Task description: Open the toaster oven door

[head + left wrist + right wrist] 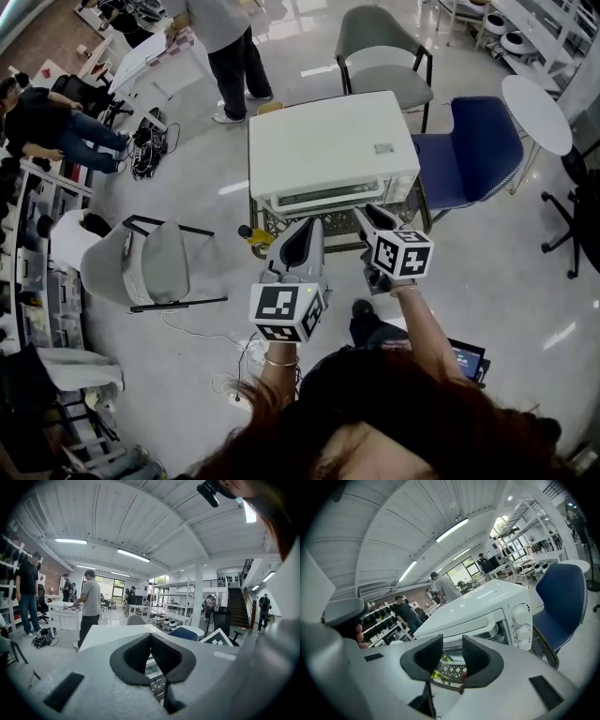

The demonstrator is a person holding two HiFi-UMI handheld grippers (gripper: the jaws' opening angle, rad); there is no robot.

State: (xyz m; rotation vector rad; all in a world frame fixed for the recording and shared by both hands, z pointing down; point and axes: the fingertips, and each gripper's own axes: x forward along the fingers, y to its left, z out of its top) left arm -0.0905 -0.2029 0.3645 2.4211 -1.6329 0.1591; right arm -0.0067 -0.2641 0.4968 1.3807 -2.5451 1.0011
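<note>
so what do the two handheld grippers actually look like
Both are pale grey plastic shells. The left gripper and right gripper each carry a white cube with black square markers, and each claw ends in dark textured pads. A thin bracelet sits on the left wrist.

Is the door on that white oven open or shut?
Shut, it seems: the toaster oven door stands upright against the front, its handle along the top edge.
</note>
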